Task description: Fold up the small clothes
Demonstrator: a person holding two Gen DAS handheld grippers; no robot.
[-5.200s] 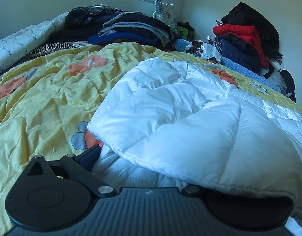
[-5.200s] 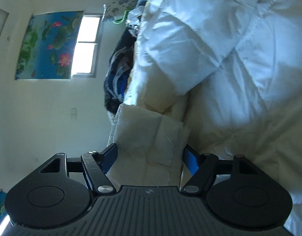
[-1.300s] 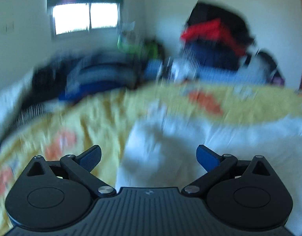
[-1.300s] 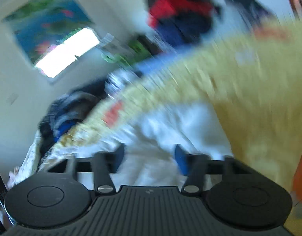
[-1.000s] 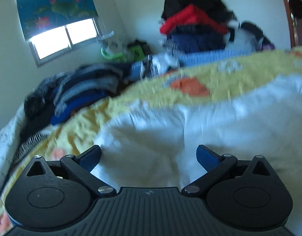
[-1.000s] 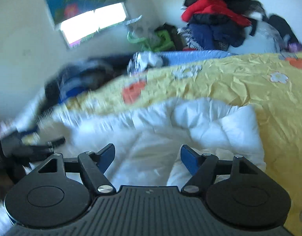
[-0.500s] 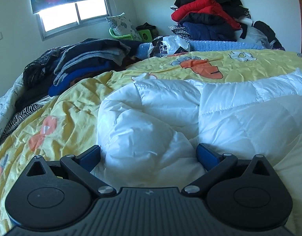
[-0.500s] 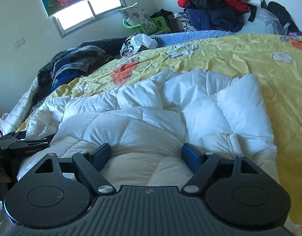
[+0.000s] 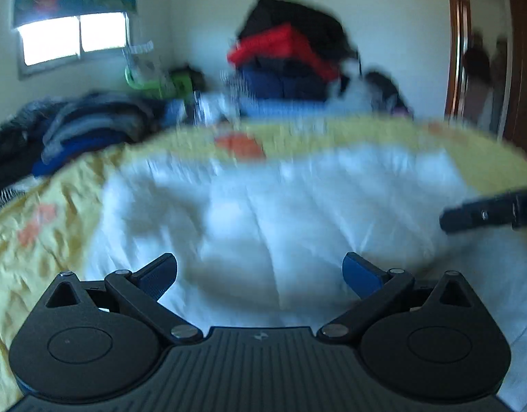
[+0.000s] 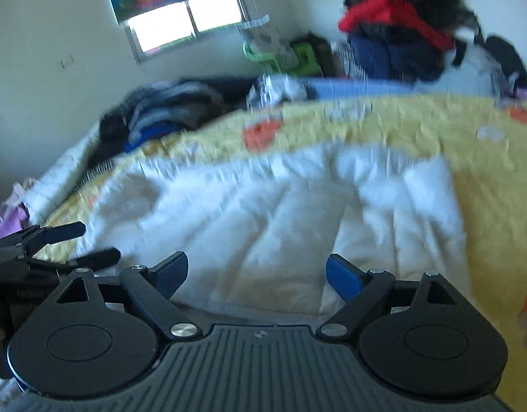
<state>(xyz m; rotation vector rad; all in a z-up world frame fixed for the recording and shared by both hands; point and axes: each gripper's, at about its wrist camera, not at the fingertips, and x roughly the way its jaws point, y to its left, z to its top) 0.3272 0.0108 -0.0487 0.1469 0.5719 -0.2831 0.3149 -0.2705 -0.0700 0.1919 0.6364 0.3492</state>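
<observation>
A white quilted puffer garment (image 9: 280, 206) lies folded on the yellow flowered bedspread (image 9: 50, 213); it also shows in the right wrist view (image 10: 280, 216). My left gripper (image 9: 260, 273) is open and empty, raised just above the garment's near edge. My right gripper (image 10: 256, 271) is open and empty, also above the near edge. One finger of the right gripper (image 9: 486, 213) pokes in at the right of the left view. The left gripper (image 10: 57, 247) shows at the left of the right view. Both views are motion-blurred.
A pile of dark folded clothes (image 9: 84, 130) lies at the bed's far left. A tall stack with red, black and navy garments (image 9: 290, 61) stands at the back by the wall. A window (image 9: 71, 39) is far left. A wooden door frame (image 9: 455, 58) is right.
Both grippers have let go of the white garment and pulled up and back from it. They were pressed low into the garment half a second ago; now they hover open above its near edge.
</observation>
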